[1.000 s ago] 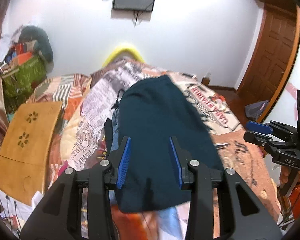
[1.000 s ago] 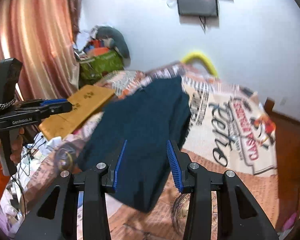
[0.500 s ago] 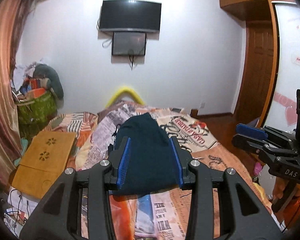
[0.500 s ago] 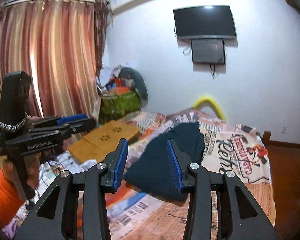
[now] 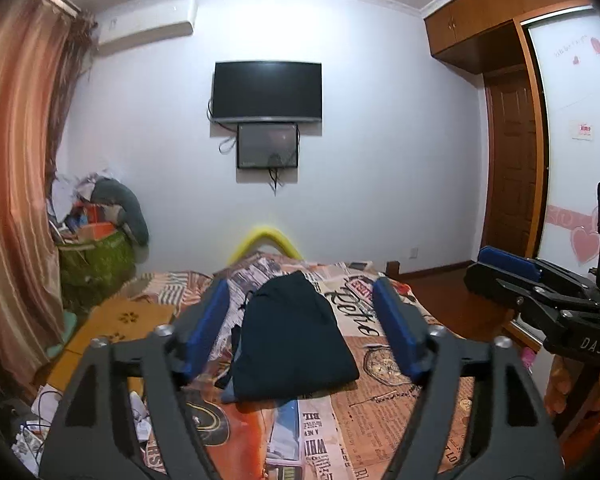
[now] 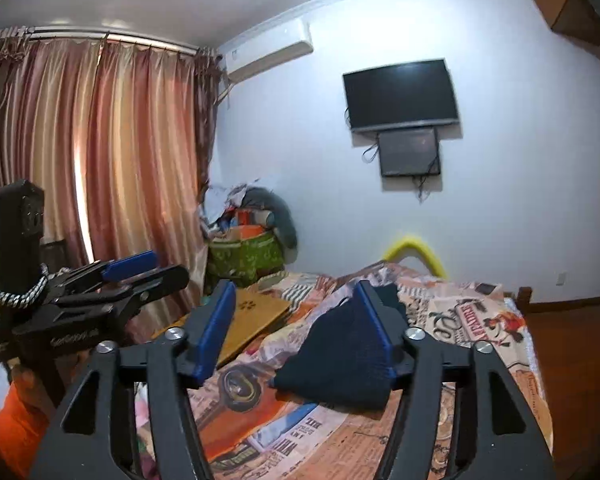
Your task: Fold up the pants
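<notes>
Folded dark navy pants (image 5: pixel 296 336) lie flat on the printed bedspread (image 5: pixel 384 412), mid-bed, with a wooden lap desk (image 6: pixel 252 320) to their left. Left gripper (image 5: pixel 300 332) and right gripper (image 6: pixel 296 330) are both raised near the bed's near end, fingers spread wide, gripping nothing.

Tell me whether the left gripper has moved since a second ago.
Yes. The left gripper has pulled up and back from the folded pants: the wall TV, cut off before, now shows whole, and its jaws stand wider.
</notes>
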